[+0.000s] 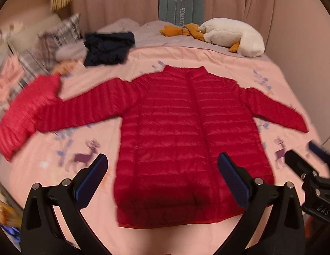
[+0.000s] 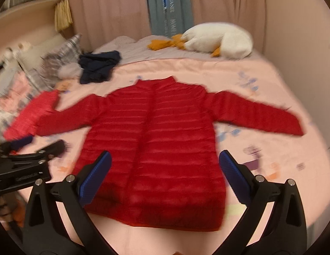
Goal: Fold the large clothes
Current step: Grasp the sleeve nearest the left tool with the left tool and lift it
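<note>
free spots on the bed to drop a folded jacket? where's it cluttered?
Bare pink quilt between the red jacket's collar and the white goose plush; also the strip right of its right sleeve, and the near edge below the hem. Crowded on the left: second red garment, navy garment, plaid pillows. Both grippers open.
</note>
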`<state>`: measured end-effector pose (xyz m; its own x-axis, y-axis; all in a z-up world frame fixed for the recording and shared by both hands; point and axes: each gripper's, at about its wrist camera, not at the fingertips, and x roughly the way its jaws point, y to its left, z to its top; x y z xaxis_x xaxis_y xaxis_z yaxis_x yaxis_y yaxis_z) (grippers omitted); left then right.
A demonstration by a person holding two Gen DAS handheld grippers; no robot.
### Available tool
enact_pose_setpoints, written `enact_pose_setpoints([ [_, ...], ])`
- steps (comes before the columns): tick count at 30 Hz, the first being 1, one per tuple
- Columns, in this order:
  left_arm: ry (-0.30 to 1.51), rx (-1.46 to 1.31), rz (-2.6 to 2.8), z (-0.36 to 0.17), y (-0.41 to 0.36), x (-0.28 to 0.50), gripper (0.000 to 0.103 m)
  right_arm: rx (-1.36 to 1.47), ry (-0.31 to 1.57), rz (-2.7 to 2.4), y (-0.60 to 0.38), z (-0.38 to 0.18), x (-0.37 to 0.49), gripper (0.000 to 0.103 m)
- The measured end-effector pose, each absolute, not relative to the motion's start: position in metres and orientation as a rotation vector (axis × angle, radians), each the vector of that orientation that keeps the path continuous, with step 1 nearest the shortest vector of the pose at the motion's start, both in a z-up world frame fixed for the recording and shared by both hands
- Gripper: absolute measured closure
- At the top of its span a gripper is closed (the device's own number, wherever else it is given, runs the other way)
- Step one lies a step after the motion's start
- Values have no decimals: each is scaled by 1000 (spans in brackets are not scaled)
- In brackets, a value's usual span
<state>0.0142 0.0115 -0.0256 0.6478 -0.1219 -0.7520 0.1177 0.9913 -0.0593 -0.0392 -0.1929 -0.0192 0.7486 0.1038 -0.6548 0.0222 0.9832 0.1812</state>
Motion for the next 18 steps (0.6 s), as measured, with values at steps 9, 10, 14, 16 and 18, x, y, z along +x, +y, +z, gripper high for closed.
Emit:
enact_pose_setpoints([
  [9, 902, -456, -216, -89, 97, 67, 1, 499, 580, 348, -211, -30, -35, 2],
  [10, 894, -514, -149, -102, 119, 76, 1, 505, 569, 358, -212, -32, -33, 2],
  [14, 894, -723, -29, -146, 194, 102, 1, 438, 556, 376, -202, -35, -23, 2],
  [16, 870, -882, 0, -170, 235, 112, 1, 412, 577, 402, -196, -38, -14, 2],
  [18, 841, -952, 55, -184, 266, 117, 1, 411, 600, 432, -191, -41, -5, 2],
])
